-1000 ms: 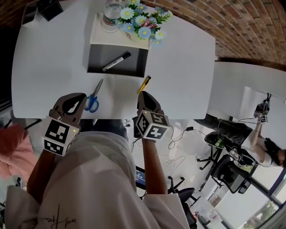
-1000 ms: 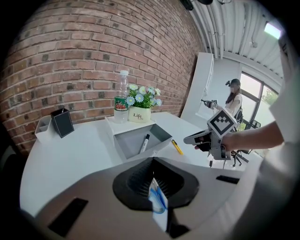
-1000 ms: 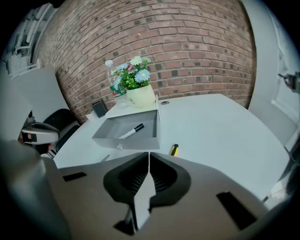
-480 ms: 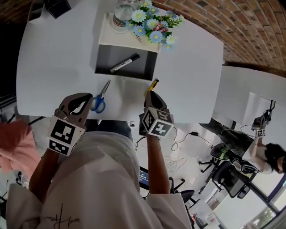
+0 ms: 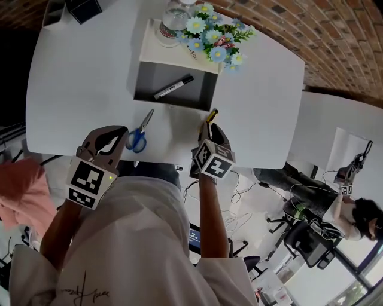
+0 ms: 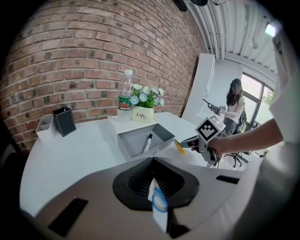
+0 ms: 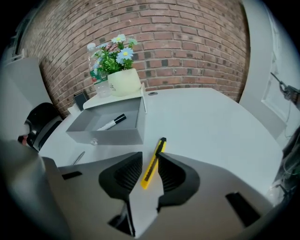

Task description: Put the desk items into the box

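The grey box (image 5: pixel 143 89) stands open on the white desk, a black marker (image 5: pixel 173 87) lying inside it. A yellow utility knife (image 7: pixel 161 144) lies in front of the box, and my right gripper (image 7: pixel 149 156) is open with one jaw on each side of it. Seen from the head, the knife (image 5: pixel 211 113) pokes out past the right gripper (image 5: pixel 213 127). Blue-handled scissors (image 5: pixel 139 136) lie left of it. My left gripper (image 5: pixel 115 134) hovers just left of the scissors, its jaws closed tip to tip, nothing gripped. A sliver of blue (image 6: pixel 158 205) shows through their slit.
A water bottle (image 5: pixel 171 17) and a flower pot (image 5: pixel 210 37) stand on the ledge behind the box. A black holder (image 5: pixel 84 8) sits at the desk's far left. The near desk edge (image 5: pixel 173 162) runs just under both grippers. Office chairs and another person (image 5: pixel 359 209) are to the right.
My right gripper has moved forward over the yellow knife, which now lies between its jaws. The left gripper stays beside the scissors.
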